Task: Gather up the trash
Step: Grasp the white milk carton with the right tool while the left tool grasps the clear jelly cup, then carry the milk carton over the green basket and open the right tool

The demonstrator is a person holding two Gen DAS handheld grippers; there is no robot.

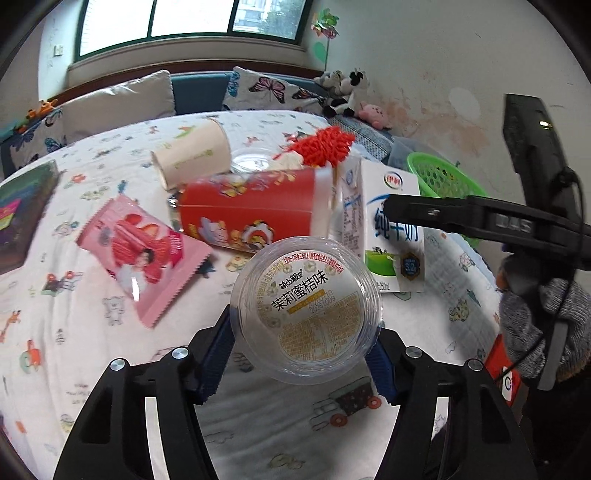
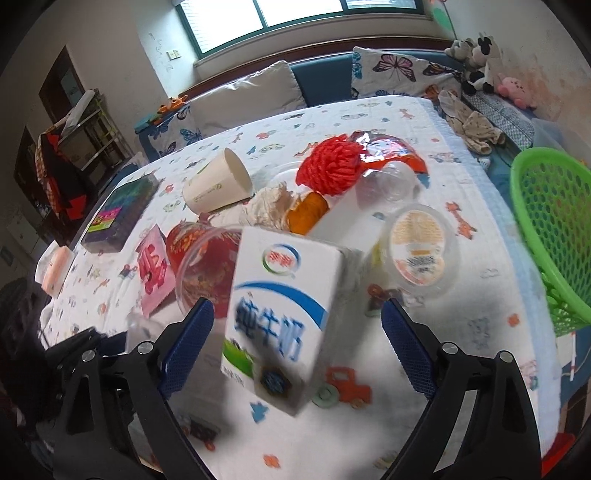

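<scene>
milk carton "纯牛奶", jelly cup "茉莉蜜桔味"

A lived-in home room, likely a living room or child's room: a cushioned bench under a green-framed window carries butterfly-print pillows and plush toys. A table wears a cartoon-printed cloth, and the plaster wall is stained and patchy.

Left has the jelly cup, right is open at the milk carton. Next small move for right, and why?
Probably close the right gripper on the milk carton. Its blue pads sit either side of the carton with gaps showing, so nothing is gripped yet. The green basket waits to its right, and the left gripper already holds the jelly cup.
</scene>
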